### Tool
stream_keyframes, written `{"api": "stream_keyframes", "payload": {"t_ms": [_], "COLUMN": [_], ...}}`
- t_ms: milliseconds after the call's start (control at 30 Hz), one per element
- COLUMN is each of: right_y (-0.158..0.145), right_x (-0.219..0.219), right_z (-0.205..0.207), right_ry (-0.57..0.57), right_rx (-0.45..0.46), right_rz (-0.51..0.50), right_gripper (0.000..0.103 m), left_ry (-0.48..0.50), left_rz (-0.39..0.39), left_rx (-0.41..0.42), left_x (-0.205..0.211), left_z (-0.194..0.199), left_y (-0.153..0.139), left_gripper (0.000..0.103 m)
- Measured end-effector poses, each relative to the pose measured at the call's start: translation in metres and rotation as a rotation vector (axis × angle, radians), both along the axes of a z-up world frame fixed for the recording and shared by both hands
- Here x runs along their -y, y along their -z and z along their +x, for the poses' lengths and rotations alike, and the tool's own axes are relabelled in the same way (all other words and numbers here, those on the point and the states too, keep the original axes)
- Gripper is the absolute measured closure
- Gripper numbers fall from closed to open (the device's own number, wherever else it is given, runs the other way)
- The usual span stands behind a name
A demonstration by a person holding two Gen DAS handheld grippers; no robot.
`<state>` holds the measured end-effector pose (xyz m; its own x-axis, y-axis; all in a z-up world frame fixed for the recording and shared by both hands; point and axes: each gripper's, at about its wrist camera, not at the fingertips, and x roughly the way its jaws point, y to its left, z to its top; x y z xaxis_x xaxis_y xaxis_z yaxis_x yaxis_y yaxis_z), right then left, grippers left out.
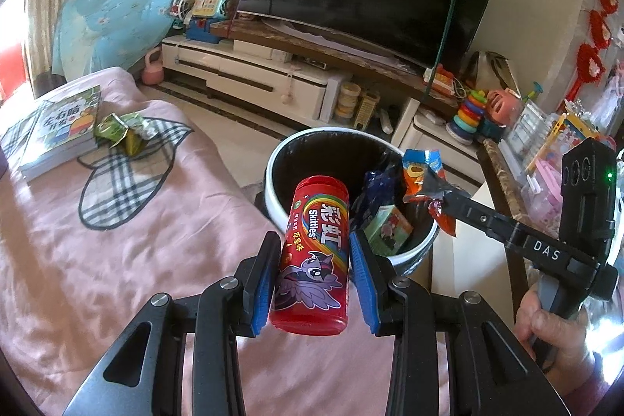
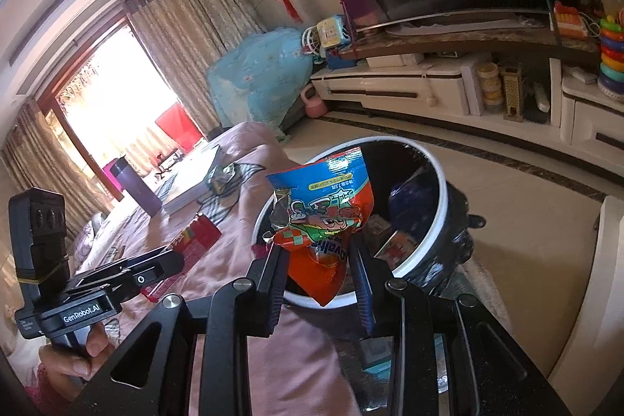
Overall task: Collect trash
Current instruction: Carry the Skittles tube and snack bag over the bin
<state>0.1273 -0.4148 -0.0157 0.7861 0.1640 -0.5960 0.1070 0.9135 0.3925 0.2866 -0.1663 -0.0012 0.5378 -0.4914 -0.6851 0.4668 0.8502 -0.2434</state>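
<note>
Two pairs of tongs converge on a white-rimmed trash bin (image 1: 335, 139) standing on the floor beside a bed draped in a pink bedspread (image 1: 117, 260), each carrying a piece of litter. The left tongs (image 1: 314, 279) are clamped on a red Skittles canister (image 1: 312, 252), held tilted just short of the bin's near rim. The right tongs (image 2: 318, 279) pinch a crumpled orange-and-blue snack bag (image 2: 323, 221), which hangs over the bin's open mouth; the same bag shows at the far right of the left wrist view, above the rim.

The job looks partly done. Inside the bin already lie a dark blue wrapper (image 1: 372, 193) and a small green carton (image 1: 388, 229). Neither item in hand has been let go yet, and both appear close to their drop. More remains: a crushed green wrapper (image 1: 124, 131) sits on the bedspread at far left, just beside a stack of books (image 1: 58, 135). A purple tumbler (image 2: 134, 190) stands near the books in the right wrist view; whether it counts as trash cannot be judged.

The bin's bottom is lost in shadow, so how much it holds is unclear. The bin's near side is blocked by the tongs in both views. A red object (image 2: 195, 236) on the bedspread beyond the left tongs' handle is likely the canister itself, but too little shows to be sure. Only the person's hands are visible.
</note>
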Motion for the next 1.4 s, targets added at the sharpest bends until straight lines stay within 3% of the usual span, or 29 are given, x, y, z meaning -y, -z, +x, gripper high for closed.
{"api": "stream_keyframes", "payload": {"t_ms": [1400], "right_y": [0.008], "right_x": [0.023], "right_z": [0.049], "right_ry": [-0.019], "right_rx": [-0.118], "right_rz": [-0.088], "right_gripper": [0.072], "left_ry": [0.031], "left_rz": [0.076], "left_rx": [-0.030], "left_x": [0.079], "left_z": [0.058], "left_y": [0.019], "left_gripper": [0.068]}}
